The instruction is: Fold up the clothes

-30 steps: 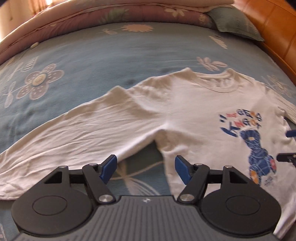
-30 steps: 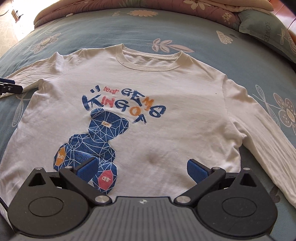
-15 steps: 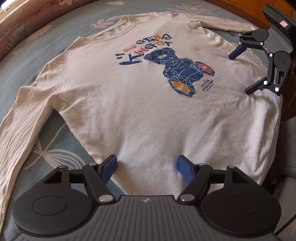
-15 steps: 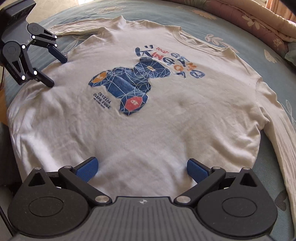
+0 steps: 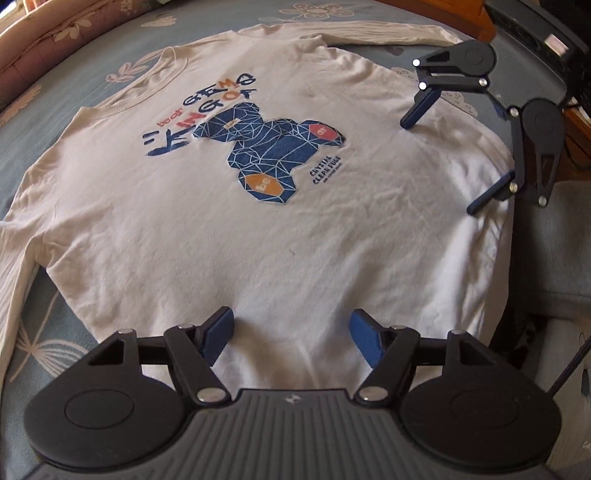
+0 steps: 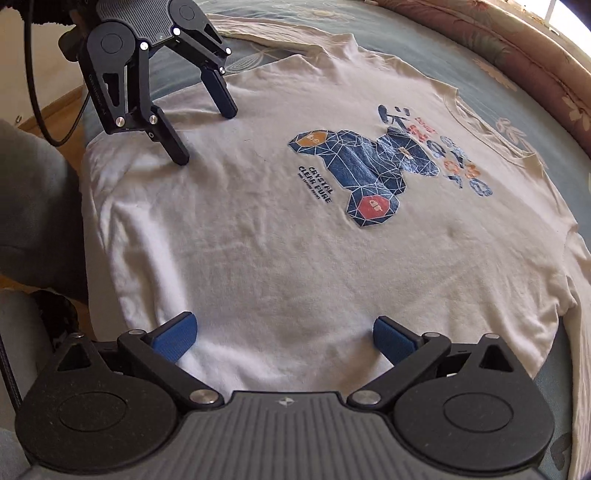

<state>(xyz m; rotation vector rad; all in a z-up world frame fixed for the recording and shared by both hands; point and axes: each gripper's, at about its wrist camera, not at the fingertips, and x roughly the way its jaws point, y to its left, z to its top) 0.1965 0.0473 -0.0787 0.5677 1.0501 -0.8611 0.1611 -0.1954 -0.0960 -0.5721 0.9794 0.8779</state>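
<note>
A white long-sleeved shirt [image 5: 280, 236] with a blue bear print [image 5: 273, 147] lies flat and face up on the bed. My left gripper [image 5: 291, 332] stands open just above the shirt's lower part, near one side, with nothing between its pads. My right gripper [image 6: 284, 336] is also open, wider, over the other side of the lower part. Each shows in the other's view: the right gripper [image 5: 443, 166] points down near the hem corner, and the left gripper [image 6: 205, 134] has its fingertips [image 6: 181, 155] close to the cloth. One sleeve [image 5: 369, 31] lies stretched out along the far side.
A blue flowered bedspread [image 5: 85, 55] lies under the shirt, with a pink quilt [image 6: 517, 44] rolled along its far edge. A person's grey-clad leg [image 6: 26, 199] stands against the bed's edge by the hem. A black cable [image 6: 33, 81] hangs from the left gripper.
Both grippers have rolled and swung from the shirt's chest and sleeve down to its lower part. Each now looks larger and nearer in the other's view. Both stay open.
</note>
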